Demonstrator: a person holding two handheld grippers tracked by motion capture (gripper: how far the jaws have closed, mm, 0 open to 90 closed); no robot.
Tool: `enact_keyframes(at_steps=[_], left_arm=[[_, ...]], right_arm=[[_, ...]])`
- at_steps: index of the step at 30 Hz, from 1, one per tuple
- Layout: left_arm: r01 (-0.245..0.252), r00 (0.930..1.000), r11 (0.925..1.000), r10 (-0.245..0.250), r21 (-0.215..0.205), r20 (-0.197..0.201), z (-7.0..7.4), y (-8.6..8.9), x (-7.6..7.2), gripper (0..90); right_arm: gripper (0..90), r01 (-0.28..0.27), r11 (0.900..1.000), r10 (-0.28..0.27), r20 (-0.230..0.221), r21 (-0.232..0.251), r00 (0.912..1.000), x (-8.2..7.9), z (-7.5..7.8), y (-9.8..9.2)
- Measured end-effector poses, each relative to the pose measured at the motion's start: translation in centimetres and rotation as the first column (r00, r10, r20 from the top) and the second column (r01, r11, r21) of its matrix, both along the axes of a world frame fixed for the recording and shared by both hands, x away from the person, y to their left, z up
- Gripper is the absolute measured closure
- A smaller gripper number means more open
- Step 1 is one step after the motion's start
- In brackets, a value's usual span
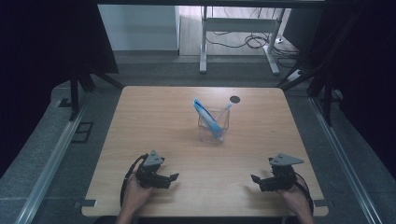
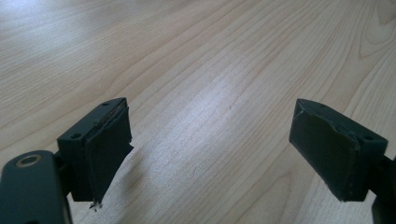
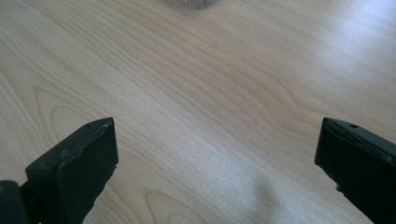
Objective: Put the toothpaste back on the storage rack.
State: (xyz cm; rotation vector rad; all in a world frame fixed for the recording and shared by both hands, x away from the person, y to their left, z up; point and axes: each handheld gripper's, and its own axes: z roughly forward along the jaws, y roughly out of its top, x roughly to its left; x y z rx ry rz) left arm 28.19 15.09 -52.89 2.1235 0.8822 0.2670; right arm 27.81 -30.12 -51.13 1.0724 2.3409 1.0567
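Both grippers rest low on the wooden surface, each held in a hand. The left gripper has its fingers spread with only bare wood between them. The right gripper likewise has its fingers spread wide and holds nothing. The clear holder, with a blue packet and a pen leaning inside, stands well ahead of both pairs of fingers, between the two.
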Motion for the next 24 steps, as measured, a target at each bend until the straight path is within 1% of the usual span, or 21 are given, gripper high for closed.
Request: enact_keyframes(at_steps=[5, 10, 15, 20, 24], left_arm=[[0.006, 0.9999, 0.9999, -0.006, 0.011, -0.008, -0.2, -0.2, 0.0, 13.1], [0.012, 0.9997, 0.9997, -0.011, 0.02, -0.02, -0.4, -0.3, 0.1, 13.1], [0.013, 0.9997, 0.9996, -0.013, 0.024, -0.02, -0.5, -0.4, 0.1, 13.1], [0.014, 0.9997, 0.9995, -0.014, 0.028, -0.019, -0.4, -0.4, 0.1, 13.1], [0.01, 0.9998, 0.9996, -0.009, 0.027, -0.018, -0.4, -0.5, 0.2, 13.1]], right_arm=[[0.0, 0.007, 1.0, -0.008, -0.008, -0.015, 0.9999, 0.0, -0.8, -0.2], [0.0, 0.0, 1.0, 0.0, -0.019, -0.021, 0.9998, 0.0, -1.4, -0.2], [0.0, -0.02, 0.997, 0.017, -0.041, -0.069, 0.999, -0.1, -2.2, 0.2], [0.0, -0.034, 0.995, 0.028, -0.059, -0.098, 0.9979, -0.1, -2.6, 0.4], [0.0, -0.037, 0.995, 0.031, -0.064, -0.089, 0.9975, -0.1, -2.7, 0.4]])
